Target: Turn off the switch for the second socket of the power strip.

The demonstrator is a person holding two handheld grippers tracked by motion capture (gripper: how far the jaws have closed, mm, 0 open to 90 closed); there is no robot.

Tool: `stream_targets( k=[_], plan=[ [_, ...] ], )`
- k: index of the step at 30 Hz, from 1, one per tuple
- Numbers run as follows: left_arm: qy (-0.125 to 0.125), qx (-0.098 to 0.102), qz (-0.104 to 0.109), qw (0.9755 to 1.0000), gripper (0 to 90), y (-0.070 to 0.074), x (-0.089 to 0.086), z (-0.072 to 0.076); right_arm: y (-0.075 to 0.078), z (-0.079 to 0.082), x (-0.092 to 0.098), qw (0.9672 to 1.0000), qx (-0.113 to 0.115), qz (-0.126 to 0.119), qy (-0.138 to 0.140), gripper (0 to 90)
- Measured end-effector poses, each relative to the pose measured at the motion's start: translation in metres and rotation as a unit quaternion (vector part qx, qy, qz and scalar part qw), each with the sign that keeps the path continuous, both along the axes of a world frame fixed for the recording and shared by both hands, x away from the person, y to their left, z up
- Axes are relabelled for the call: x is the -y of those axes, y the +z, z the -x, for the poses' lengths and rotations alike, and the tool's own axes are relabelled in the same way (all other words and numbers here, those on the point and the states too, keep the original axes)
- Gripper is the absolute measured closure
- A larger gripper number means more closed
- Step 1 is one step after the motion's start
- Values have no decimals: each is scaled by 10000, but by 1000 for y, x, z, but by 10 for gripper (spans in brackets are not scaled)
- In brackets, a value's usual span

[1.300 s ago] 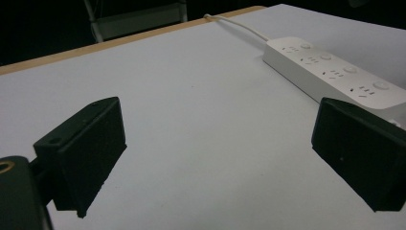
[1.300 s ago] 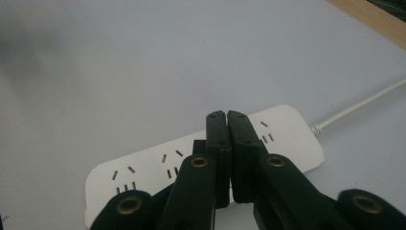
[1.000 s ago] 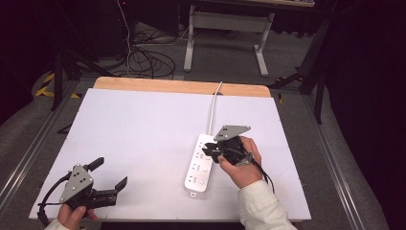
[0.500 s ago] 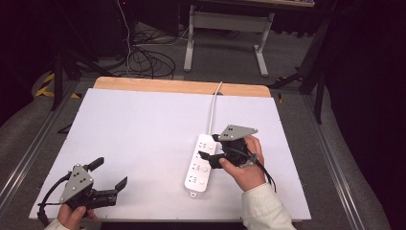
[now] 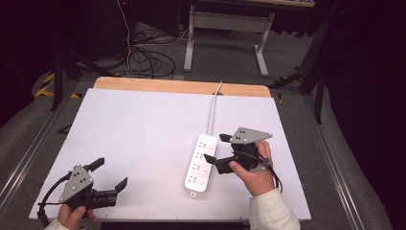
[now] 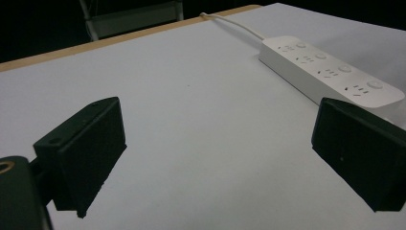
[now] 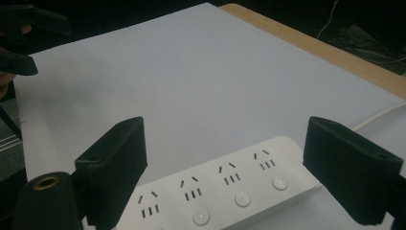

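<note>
Left hand-held gripper [image 5: 109, 176]: nearest the person, at the near left corner of the surface, held low in a hand [image 5: 72, 216]; its jaws stand wide apart with nothing between them (released).

Right hand-held gripper [image 5: 214, 149]: farther in, right of centre, gripped by the other hand [image 5: 253, 167] with a white sleeve [image 5: 266, 211] behind it; the jaws have just been opening and now stand wide, pointing at the power strip's right long side. In the right gripper view the strip lies below and between the two jaws, and the pads do not press on it.

Power strip [image 5: 200, 165]: white, long, lying flat on the surface a little right of centre, just beside the right hand-held gripper and well apart from the left one; four socket groups, each with a round button (clearest in the right gripper view).

Cord [image 5: 212, 106]: white, runs from the strip's far end straight to the far edge of the surface and over it.

Surface [image 5: 143, 129]: white sheet, with a strip of bare wood along the far edge.

Beyond the surface: dark floor, loose black cables [image 5: 143, 57] and a grey metal stand [image 5: 230, 21].
</note>
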State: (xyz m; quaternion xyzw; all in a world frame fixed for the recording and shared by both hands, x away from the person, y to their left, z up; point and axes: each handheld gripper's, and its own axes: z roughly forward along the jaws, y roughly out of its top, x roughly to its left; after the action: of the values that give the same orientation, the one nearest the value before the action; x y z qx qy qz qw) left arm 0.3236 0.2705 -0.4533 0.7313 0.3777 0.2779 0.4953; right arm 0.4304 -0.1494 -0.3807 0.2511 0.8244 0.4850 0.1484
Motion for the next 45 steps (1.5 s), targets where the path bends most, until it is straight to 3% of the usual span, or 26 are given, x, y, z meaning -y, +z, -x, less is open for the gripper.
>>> stream_targets(
  k=[5,13,21,28,35,45],
  plan=[
    [14,30,-4,10000,48,1,0,1,-2,5,14,10000,12,-41,-12,147],
    [36,12,2,10000,42,0,1,1,-13,14,48,9996,19,-107,-255,120],
    [17,13,14,10000,42,0,1,1,-31,20,70,9992,-27,-331,-243,110],
    [17,11,-6,10000,39,1,4,3,-49,24,79,9991,-101,-392,-158,119],
    [43,9,-16,10000,38,1,4,4,-69,27,85,9994,-153,-291,-131,119],
    [69,15,-22,10000,39,0,2,8,-94,32,92,9988,-342,-220,-289,114]
  ],
)
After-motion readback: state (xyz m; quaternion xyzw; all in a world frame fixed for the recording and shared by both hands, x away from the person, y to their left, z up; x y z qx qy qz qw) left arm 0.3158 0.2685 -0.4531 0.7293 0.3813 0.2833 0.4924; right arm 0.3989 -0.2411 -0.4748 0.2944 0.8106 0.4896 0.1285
